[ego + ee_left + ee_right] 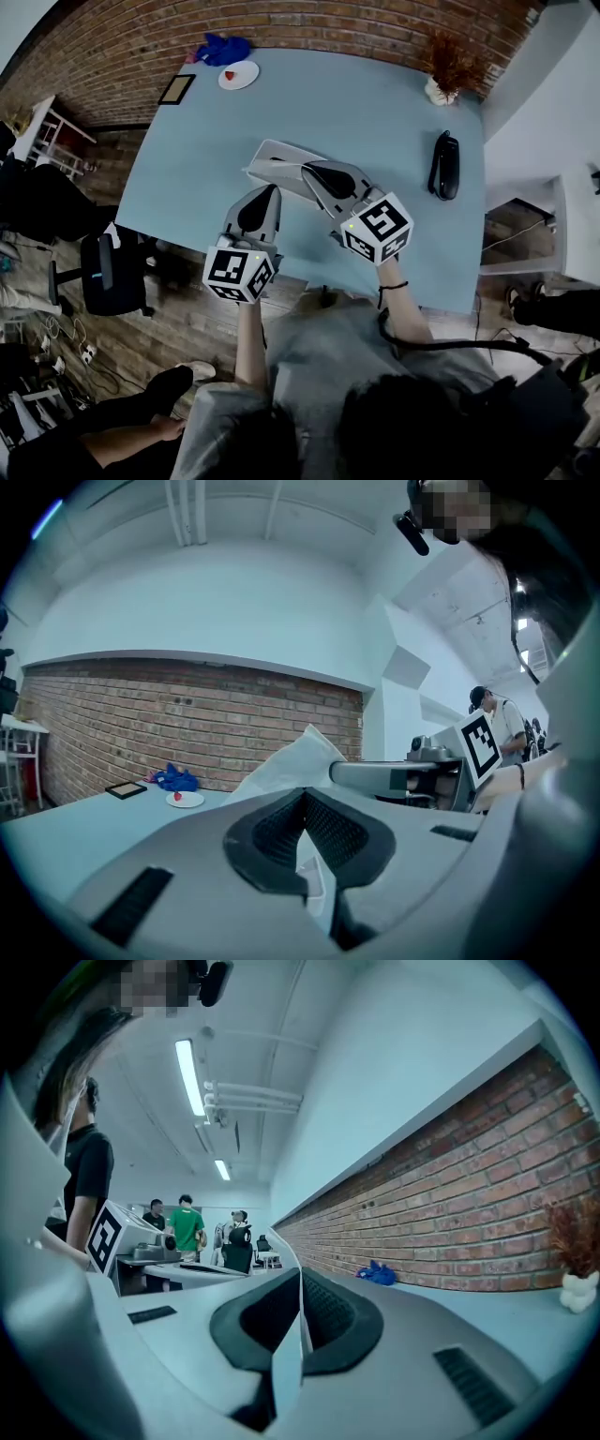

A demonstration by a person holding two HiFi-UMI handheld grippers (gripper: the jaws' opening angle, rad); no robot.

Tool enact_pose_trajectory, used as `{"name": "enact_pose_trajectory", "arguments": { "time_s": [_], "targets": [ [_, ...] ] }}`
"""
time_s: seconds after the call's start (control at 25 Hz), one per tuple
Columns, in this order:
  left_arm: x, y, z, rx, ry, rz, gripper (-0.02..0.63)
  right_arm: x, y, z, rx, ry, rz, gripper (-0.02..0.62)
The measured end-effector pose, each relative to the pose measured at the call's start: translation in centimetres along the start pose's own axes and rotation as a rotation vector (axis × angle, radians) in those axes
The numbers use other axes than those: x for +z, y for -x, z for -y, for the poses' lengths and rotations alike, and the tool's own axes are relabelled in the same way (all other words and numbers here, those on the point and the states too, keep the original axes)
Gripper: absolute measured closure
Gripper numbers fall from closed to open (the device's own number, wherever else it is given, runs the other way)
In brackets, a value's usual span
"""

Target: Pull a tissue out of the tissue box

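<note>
Grips thin white paper tissue (278,157) over pale blue table (375,103) w/ jaws clenched: L gripper (271,190) on near-left edge, R gripper (307,170) on right edge.

Quick rundown of my rig's looks. The left claw (271,190) and right claw (307,169) are both smooth light-grey plastic shells that taper to the tip, each with a black teardrop inset on top. The inner faces carry black ribbed pads (328,832), and there's a dark rectangular slot (131,907) further back on the shell. Behind each claw sits a white cube (239,272) with black square markers. Behind the right claw there's a thin black wristband (394,285), then a thick black cable (450,345). The wearer's in a grey short-sleeved tee (319,352).
</note>
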State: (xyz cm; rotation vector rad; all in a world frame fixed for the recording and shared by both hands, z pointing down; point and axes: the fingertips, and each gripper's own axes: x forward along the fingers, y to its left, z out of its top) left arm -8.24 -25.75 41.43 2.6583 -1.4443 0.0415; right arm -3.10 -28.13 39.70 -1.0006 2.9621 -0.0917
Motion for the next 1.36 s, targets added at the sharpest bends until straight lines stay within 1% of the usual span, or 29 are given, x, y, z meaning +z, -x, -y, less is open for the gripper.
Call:
{"name": "enact_pose_trajectory", "arguments": {
  "time_s": [0.2, 0.64, 1.36],
  "targets": [
    [-0.2, 1.2, 1.3, 0.013, -0.005, 0.011, 0.603, -0.3, 1.3, -1.0, 0.022, 0.005, 0.004, 0.594],
    [-0.9, 2.1, 2.7, 0.024, -0.008, 0.014, 0.603, -0.6, 2.7, -2.0, 0.033, 0.027, 0.005, 0.595],
    [-0.5, 1.9, 2.8, 0.035, -0.012, 0.013, 0.603, -0.6, 2.9, -1.5, 0.038, 0.026, 0.009, 0.595]
  ]
}}
